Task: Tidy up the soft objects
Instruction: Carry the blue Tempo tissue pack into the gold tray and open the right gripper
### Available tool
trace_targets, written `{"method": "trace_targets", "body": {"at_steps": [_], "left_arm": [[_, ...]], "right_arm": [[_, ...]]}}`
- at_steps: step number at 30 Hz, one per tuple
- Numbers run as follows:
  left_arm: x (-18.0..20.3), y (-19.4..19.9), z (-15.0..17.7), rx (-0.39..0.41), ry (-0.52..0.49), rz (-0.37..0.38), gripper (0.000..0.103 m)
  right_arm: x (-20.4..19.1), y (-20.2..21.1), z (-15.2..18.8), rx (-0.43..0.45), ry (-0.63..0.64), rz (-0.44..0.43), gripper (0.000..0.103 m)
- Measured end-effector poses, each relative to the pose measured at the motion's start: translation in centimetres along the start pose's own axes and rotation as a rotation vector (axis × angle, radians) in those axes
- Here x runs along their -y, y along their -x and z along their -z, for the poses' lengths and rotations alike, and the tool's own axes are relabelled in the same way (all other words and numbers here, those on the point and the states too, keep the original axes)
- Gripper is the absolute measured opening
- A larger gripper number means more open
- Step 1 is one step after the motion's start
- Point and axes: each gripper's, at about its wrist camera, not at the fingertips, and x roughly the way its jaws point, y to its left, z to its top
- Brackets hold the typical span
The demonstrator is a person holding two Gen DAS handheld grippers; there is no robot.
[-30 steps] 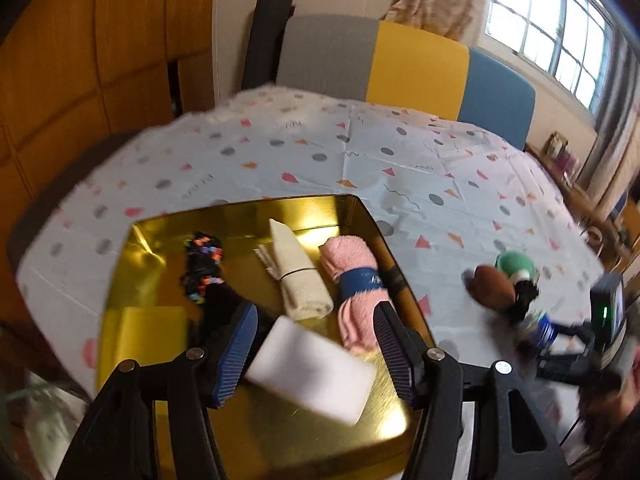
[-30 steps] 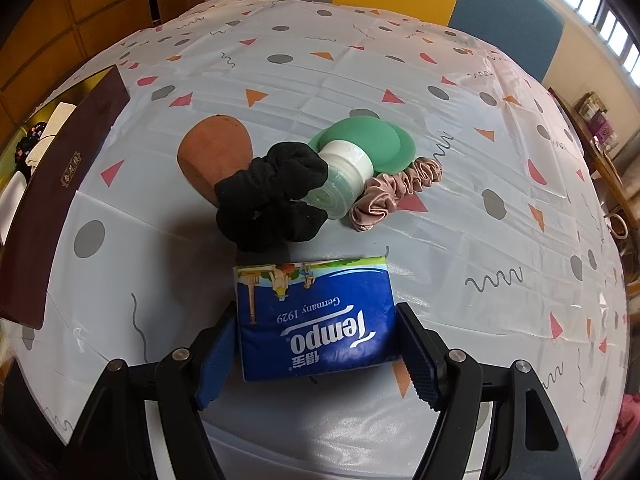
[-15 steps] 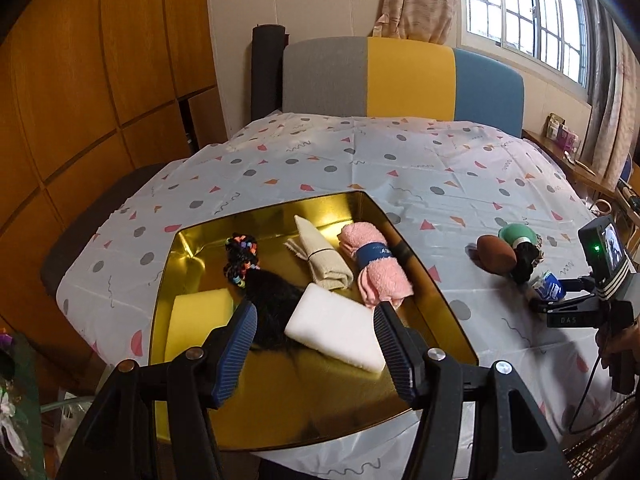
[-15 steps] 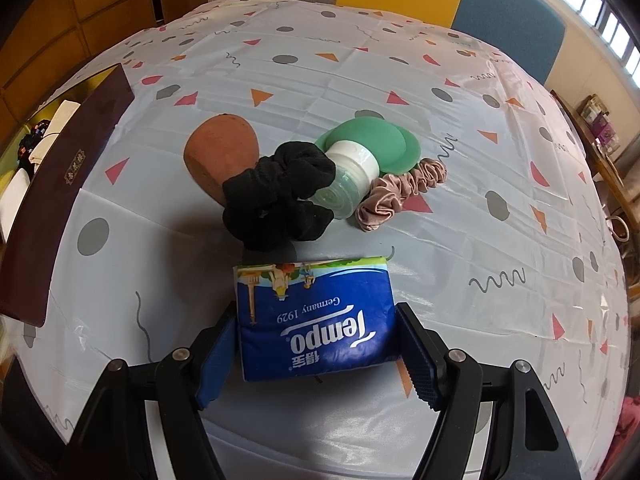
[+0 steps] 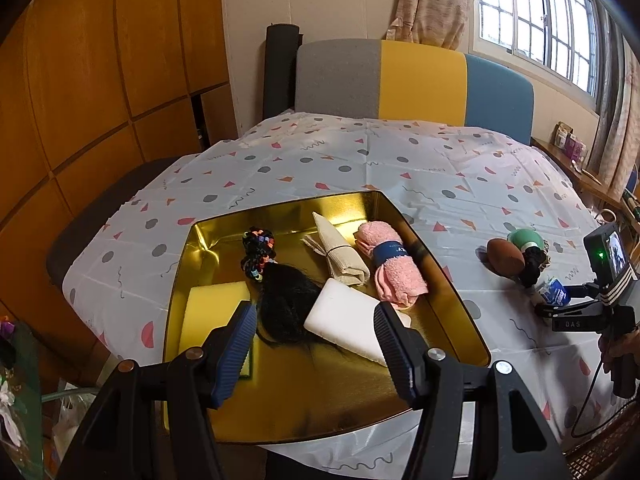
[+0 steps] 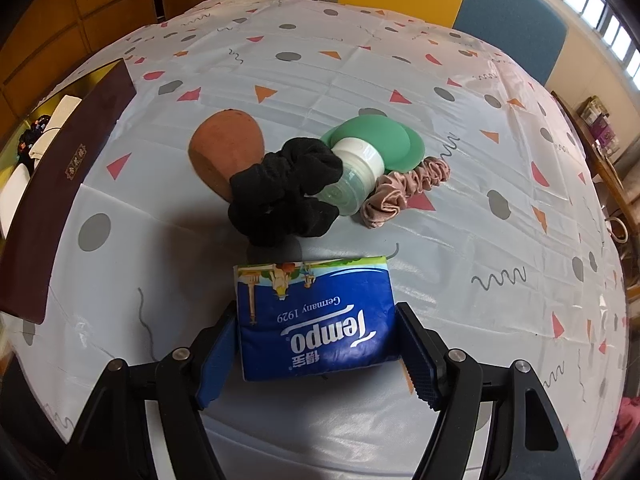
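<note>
step: collecting soft items into gold tray (image 5: 460, 292); tissue pack (image 6: 316, 316) in hand, looks next in line
left gripper (image 5: 316, 344): jaws wide apart, empty, hovering above near end of tray
right gripper (image 6: 316, 352): clamped on tissue pack, both pads pressed against its sides; pack looks just above or resting on tablecloth (image 6: 480, 240), cannot tell which
tray contents: white sponge (image 5: 348, 320), yellow sponge (image 5: 212, 312), black hair piece (image 5: 288, 300), beaded hair tie (image 5: 258, 252), beige rolled cloth (image 5: 340, 256), pink rolled towel (image 5: 396, 272)
still on table: black scrunchie (image 6: 284, 196), pink scrunchie (image 6: 404, 188), brown makeup sponge (image 6: 224, 148), small clear bottle (image 6: 352, 180) lying against green silicone pad (image 6: 380, 140)
layout: leftover cluster just beyond tissue pack; tray well apart to the left, dark outer wall visible in right wrist view
next move: lift pack, carry left over tray rim, open over bare gold floor near front
needs: enough height to clear tray wall; light squeeze, pack crushes easily
risk: dropping onto white sponge, not bare floor
</note>
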Motion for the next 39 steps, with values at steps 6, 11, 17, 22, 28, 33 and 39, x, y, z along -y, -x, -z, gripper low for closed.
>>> {"method": "trace_targets", "body": {"at_steps": [6,11,17,22,28,33,39], "left_arm": [[-0.8,0.2,0.1,0.005,0.018,-0.002,0.062],[-1.3,0.2,0.5,-0.001,0.030,-0.004,0.062],[-2.1,0.3,0.8,0.000,0.044,-0.010,0.062],[-2.6,0.3,0.9,-0.002,0.055,-0.013,0.062],[-4.1,0.5,1.0,-0.001,0.095,-0.028,0.062],[-7.4,1.0,0.9,0.013,0.164,-0.091,0.062],[-11.3,1.3,1.6,0.008,0.238,-0.163,0.062]], "right_arm": [[-2.1,2.1,0.0,0.036,0.015,-0.060,0.074],[-4.1,3.9,-0.2,0.081,0.026,-0.093,0.074],[-6.6,5.8,-0.4,0.131,0.035,-0.154,0.074],[-10.2,8.0,-1.2,0.192,0.092,-0.229,0.074],[-15.6,9.9,-2.4,0.226,0.200,-0.343,0.074],[-21.4,9.8,-3.2,0.207,0.308,-0.417,0.074],[-27.8,7.9,-3.6,0.154,0.406,-0.460,0.074]]}}
